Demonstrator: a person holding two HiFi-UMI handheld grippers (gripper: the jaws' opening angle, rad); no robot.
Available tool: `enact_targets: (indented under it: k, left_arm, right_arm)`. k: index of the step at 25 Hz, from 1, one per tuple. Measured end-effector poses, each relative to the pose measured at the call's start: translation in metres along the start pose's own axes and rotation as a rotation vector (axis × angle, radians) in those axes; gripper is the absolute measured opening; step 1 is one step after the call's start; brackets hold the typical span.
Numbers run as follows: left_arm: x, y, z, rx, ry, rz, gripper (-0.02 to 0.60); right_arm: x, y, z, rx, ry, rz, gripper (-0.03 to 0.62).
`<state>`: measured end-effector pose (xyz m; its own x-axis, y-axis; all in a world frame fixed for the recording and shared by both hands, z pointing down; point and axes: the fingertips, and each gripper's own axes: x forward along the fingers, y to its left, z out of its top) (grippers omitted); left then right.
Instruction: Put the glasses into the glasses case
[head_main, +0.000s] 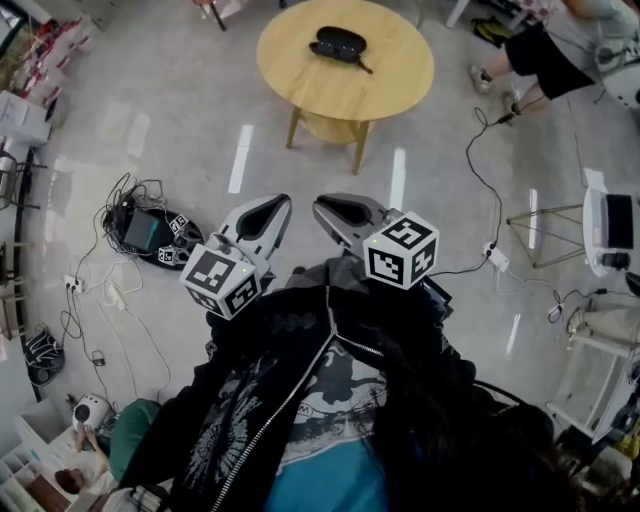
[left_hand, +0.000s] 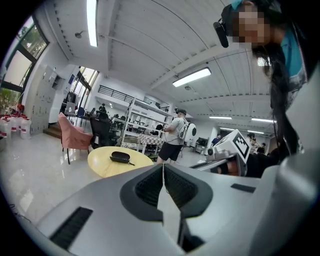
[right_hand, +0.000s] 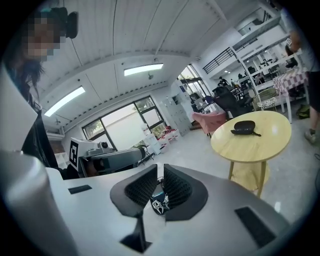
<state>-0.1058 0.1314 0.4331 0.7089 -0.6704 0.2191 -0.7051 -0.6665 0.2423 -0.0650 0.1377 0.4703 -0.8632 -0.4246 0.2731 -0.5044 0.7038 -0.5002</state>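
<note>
— Where is the case on your screen?

— I see the black oval glasses case (head_main: 338, 42) lying near the middle of the round light wooden table (head_main: 300, 75). A thin dark stem (head_main: 363, 67) pokes out from beside it. I cannot make out the glasses as a separate thing, so that stem is all I can report of them.

— And the grippers?

— Both are well apart from the table. They are held side by side close to the person's chest and point toward it across the glossy grey floor (head_main: 300, 165). My left gripper (left_hand: 163, 166) has its jaws pressed together with nothing between them. In the left gripper view the case sits up and to the left of the tips, far off.

— The right one?

— My right gripper (right_hand: 160, 170) has its jaws drawn in to a narrow slit, and the pads touch nothing from the task. A small dark-and-white speck (right_hand: 159, 203) shows low in that slit. I cannot tell whether it sits between the pads or lies on the floor beyond. In the right gripper view the case is up and to the right of the jaws, on the tabletop, with the stem sticking out on its right.

— Anyone near the table?

— A standing person in a white shirt (left_hand: 174, 136) is just beyond it in the left gripper view.
</note>
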Motion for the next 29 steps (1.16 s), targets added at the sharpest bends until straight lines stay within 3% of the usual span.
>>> enact_targets:
  k: [7,15,29]
  left_arm:
    - [-0.031,0.006,0.003,0.016,-0.023,-0.031,0.014]
    - [-0.039,0.002,0.003,0.032,-0.027,-0.066,0.014]
    - [-0.042,0.009,0.002,0.033,-0.026,-0.060,0.014]
  right_arm:
    - [0.014,0.030,-0.004,-0.033,-0.010,-0.023,0.055]
    - [0.014,0.038,-0.003,-0.041,-0.031,-0.050,0.054]
    - [0.020,0.039,-0.005,-0.040,-0.024,-0.045,0.054]
